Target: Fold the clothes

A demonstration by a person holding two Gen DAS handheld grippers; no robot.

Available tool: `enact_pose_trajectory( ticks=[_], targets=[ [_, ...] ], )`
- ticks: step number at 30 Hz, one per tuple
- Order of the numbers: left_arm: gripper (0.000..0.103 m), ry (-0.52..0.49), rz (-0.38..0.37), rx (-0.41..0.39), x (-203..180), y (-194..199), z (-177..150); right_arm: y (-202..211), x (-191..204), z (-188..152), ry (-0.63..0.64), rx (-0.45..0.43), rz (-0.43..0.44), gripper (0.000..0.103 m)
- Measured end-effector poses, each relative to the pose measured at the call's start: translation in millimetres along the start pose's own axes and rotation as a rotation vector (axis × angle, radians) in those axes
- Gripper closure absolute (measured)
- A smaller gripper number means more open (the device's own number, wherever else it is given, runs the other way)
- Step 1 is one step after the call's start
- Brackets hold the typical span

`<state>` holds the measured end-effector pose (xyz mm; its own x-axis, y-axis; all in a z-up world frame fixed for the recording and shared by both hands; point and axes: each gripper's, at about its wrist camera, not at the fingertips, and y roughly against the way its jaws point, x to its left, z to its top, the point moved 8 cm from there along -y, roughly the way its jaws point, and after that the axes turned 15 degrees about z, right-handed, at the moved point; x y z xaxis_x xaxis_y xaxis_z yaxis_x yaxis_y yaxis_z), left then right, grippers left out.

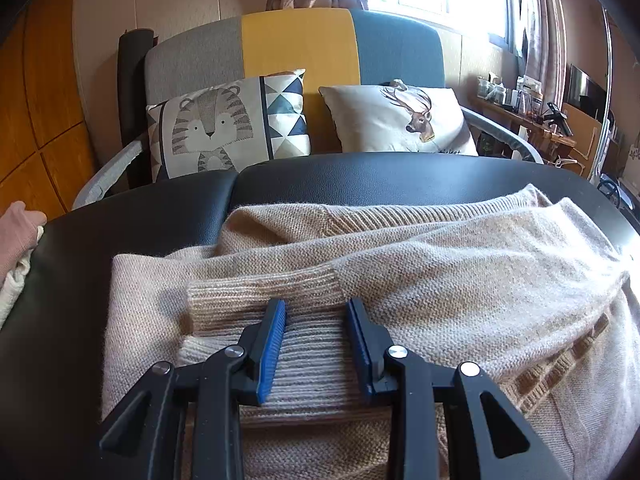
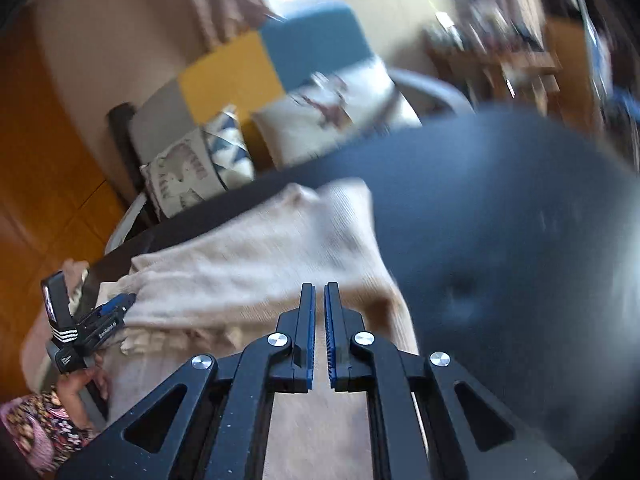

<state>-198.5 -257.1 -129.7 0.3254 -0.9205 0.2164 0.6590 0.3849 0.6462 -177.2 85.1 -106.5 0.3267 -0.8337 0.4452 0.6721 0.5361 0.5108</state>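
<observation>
Right wrist view is smeared by motion blur, so the sofa cushions (image 2: 192, 172) and the shelves at the far right are hard to make out. At its lower left edge only part of a hand (image 2: 82, 390) and a patterned sleeve (image 2: 38, 428) show, cut off by the frame. The beige sweater (image 1: 420, 264) lies folded on a black padded surface (image 1: 360, 178), and its near edge is hidden behind the gripper bodies in both views. The right gripper (image 2: 320, 294) hangs over the sweater with its blue pads nearly pressed together, only a thin slit between them, and nothing pinched. The left gripper (image 1: 316, 308) stands partly spread above the ribbed cuff (image 1: 264, 286); whether its tips touch the knit cannot be told.
</observation>
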Motion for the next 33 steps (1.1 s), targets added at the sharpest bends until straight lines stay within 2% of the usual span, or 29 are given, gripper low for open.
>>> enact_pose_trajectory(
  ticks=[2, 5, 7, 10, 11, 15, 17, 20, 22, 24, 27, 29, 32, 33],
  targets=[
    [0.071, -0.003, 0.004, -0.001, -0.3, 0.4, 0.4, -21.9, 6.4, 18.8, 0.065, 0.003, -0.033, 0.093],
    [0.071, -0.002, 0.005, -0.003, -1.2, 1.5, 0.4, -70.9, 8.9, 32.0, 0.143, 0.093, -0.07, 0.093],
    [0.071, -0.004, 0.011, -0.015, -1.3, 3.8, 0.9, -95.1, 7.2, 30.5, 0.209, 0.156, -0.118, 0.093],
    [0.071, -0.012, 0.025, -0.05, -1.9, 9.9, 2.5, -115.6, -1.8, 23.4, 0.239, 0.221, -0.154, 0.093],
    [0.071, -0.014, 0.026, -0.065, -2.2, 12.6, 3.3, -117.9, -9.7, 21.5, 0.23, 0.233, -0.177, 0.093],
    [0.071, -0.017, 0.019, -0.025, -2.0, 3.9, 2.2, -108.4, -48.2, 14.1, 0.164, 0.234, -0.262, 0.094],
    [0.071, -0.012, 0.013, -0.026, -1.6, 3.6, 2.8, -100.5, -65.3, 14.8, 0.108, 0.201, -0.253, 0.099],
    [0.071, -0.021, 0.027, -0.037, -2.6, 4.9, 2.7, -91.5, -80.9, 19.3, 0.074, 0.165, -0.324, 0.099],
    [0.071, -0.027, 0.036, -0.045, -3.1, 6.1, 2.8, -86.9, -99.3, 18.1, 0.002, 0.154, -0.354, 0.099],
    [0.071, -0.022, 0.029, -0.028, -3.0, 3.5, 1.8, -86.1, -109.1, 17.8, -0.068, 0.136, -0.288, 0.099],
    [0.071, -0.019, 0.025, -0.026, -2.8, 4.1, 1.4, -75.9, -105.5, 20.4, -0.068, 0.112, -0.275, 0.098],
    [0.071, -0.022, 0.028, -0.026, -3.2, 4.3, 1.5, -65.5, -87.3, 30.4, -0.031, 0.054, -0.222, 0.097],
    [0.071, -0.024, 0.03, -0.026, -3.5, 4.5, 1.7, -71.9, -48.6, 43.5, 0.09, 0.056, -0.15, 0.097],
    [0.071, -0.024, 0.03, -0.026, -3.5, 4.6, 1.7, -79.4, -37.8, 44.0, 0.138, 0.084, -0.141, 0.097]
  ],
)
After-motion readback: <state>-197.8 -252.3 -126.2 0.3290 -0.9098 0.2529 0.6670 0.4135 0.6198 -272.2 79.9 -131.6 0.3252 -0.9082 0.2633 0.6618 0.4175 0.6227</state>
